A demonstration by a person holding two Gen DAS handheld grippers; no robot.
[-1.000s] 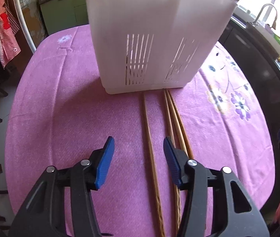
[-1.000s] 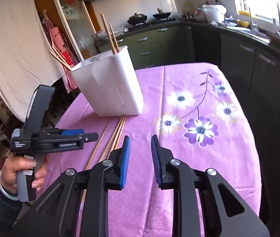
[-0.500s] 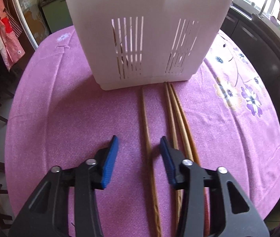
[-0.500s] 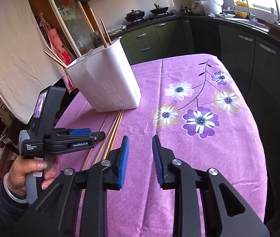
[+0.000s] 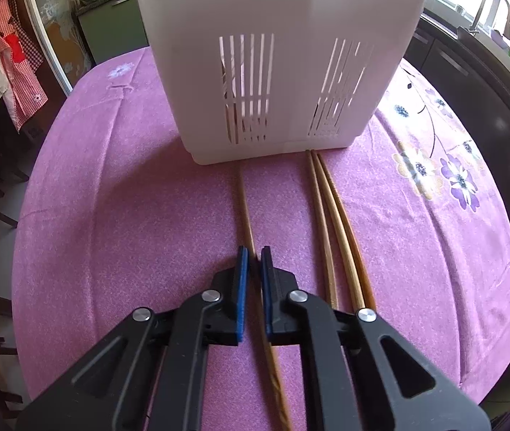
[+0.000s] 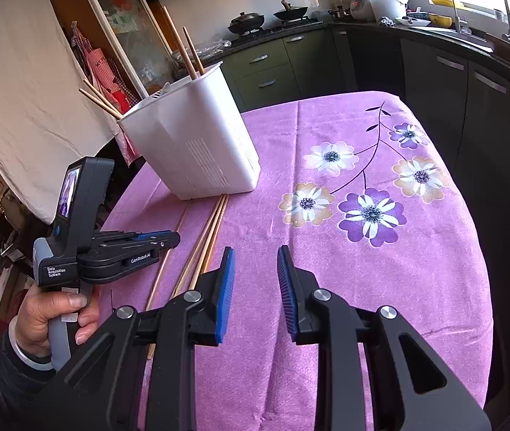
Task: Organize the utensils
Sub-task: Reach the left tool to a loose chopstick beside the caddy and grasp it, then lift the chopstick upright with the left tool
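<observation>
A white slotted utensil holder [image 5: 276, 61] stands on the purple tablecloth [image 5: 111, 215]; it also shows in the right wrist view [image 6: 197, 151] with several chopsticks [image 6: 186, 54] standing in it. Three wooden chopsticks lie in front of it. My left gripper [image 5: 254, 255] is shut on the single left chopstick [image 5: 246, 212], low at the cloth. A pair of chopsticks [image 5: 334, 222] lies to its right. My right gripper [image 6: 255, 262] is open and empty above the cloth, right of the pair [image 6: 204, 244]. The left gripper [image 6: 168, 239] shows in the right wrist view.
The round table's edge [image 5: 21, 251] drops off on the left and near sides. Dark kitchen cabinets [image 6: 452, 82] and a counter with pots and a sink run behind and to the right. A white cloth [image 6: 14, 107] hangs at the left.
My left gripper has moved forward and down and closed its fingers around the single left chopstick. My right gripper has shifted slightly and stays open.
</observation>
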